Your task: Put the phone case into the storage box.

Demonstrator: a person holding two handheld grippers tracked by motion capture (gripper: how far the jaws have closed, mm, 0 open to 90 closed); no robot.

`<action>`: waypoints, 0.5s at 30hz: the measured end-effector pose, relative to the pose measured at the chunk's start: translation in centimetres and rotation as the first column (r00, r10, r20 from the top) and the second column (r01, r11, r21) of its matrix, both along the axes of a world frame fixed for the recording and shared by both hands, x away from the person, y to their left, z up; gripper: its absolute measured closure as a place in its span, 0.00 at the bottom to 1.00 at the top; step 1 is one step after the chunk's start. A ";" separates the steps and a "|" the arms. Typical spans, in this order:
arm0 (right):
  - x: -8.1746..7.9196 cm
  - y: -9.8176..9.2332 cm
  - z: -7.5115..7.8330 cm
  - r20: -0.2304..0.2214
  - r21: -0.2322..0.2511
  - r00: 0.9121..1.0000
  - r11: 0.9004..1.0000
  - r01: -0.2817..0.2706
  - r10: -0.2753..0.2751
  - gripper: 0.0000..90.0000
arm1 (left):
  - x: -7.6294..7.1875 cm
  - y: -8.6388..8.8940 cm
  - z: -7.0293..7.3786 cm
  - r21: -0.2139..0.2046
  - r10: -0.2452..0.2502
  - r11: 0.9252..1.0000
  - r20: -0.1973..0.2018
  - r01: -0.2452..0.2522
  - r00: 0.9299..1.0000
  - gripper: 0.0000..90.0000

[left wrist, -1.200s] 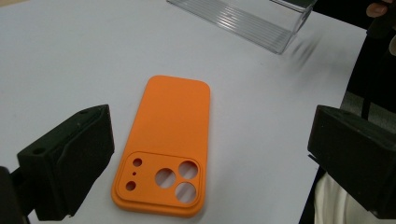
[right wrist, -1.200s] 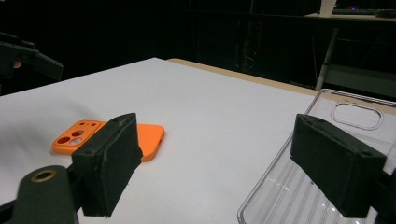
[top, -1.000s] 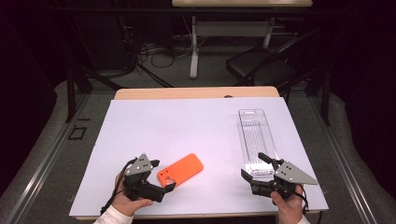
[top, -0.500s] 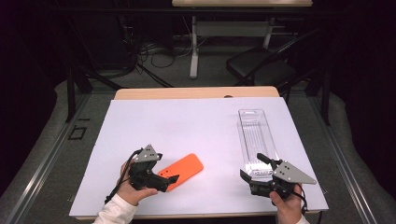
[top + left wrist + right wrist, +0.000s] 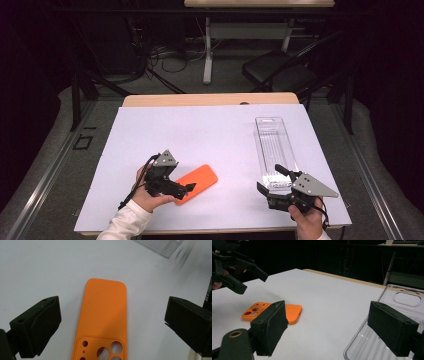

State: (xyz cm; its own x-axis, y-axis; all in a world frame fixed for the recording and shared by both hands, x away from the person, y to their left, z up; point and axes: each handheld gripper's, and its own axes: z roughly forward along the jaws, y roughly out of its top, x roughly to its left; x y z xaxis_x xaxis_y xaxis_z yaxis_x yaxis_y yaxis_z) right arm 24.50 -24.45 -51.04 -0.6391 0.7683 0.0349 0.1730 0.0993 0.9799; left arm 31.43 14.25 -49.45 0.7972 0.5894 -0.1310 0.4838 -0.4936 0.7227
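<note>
Near the front left of the white sheet (image 5: 200, 130), the orange case (image 5: 198, 183) is lying flat, its camera-hole end pointing toward me. I am holding my left tongs (image 5: 189, 188) just over that end with the jaws spread wide; in the left gripper view the case (image 5: 103, 320) is sitting between them with neither pad touching it. My left hand (image 5: 150, 199) is wrapping the tool's body from below.

Over on the right, the clear tray (image 5: 275, 150) is lying lengthwise on the sheet, and nothing is lying in it. I am keeping my right tongs (image 5: 268, 182) at its near end, jaws spread and pinching nothing, my right hand (image 5: 306, 220) gripping the handle.

From the right gripper view I am seeing the tray's (image 5: 387, 322) ribbed floor and its hang-slot up close, along with the case (image 5: 272, 312) from the side and my left tongs (image 5: 252, 281) hanging above it. From the high view I am seeing the wooden table edge (image 5: 210, 99) beyond the sheet and a black chair (image 5: 280, 72) on the floor behind.
</note>
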 end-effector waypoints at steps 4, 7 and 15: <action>0.0 0.0 0.0 -0.001 -0.002 1.000 1.000 -0.001 0.000 0.17 | 0.3 -0.3 -0.4 0.033 -0.006 0.999 -0.009 0.007 1.000 0.01; 0.0 0.0 0.0 0.002 -0.006 1.000 1.000 -0.002 0.002 0.17 | 0.5 -0.7 -0.8 0.054 -0.015 0.998 -0.019 0.016 1.000 0.01; 0.0 0.0 0.0 0.002 -0.009 1.000 1.000 -0.002 0.002 0.17 | 1.4 -1.8 -2.3 0.128 -0.021 0.991 -0.047 0.027 0.999 0.01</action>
State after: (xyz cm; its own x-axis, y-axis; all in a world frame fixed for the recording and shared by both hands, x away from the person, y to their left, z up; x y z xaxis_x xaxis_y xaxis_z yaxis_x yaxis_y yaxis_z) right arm 24.50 -24.46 -51.05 -0.6404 0.7676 0.0269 0.1705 0.1079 0.9794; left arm 32.87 12.48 -51.71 0.8063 0.5842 -0.0925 0.5017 -0.5927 0.6301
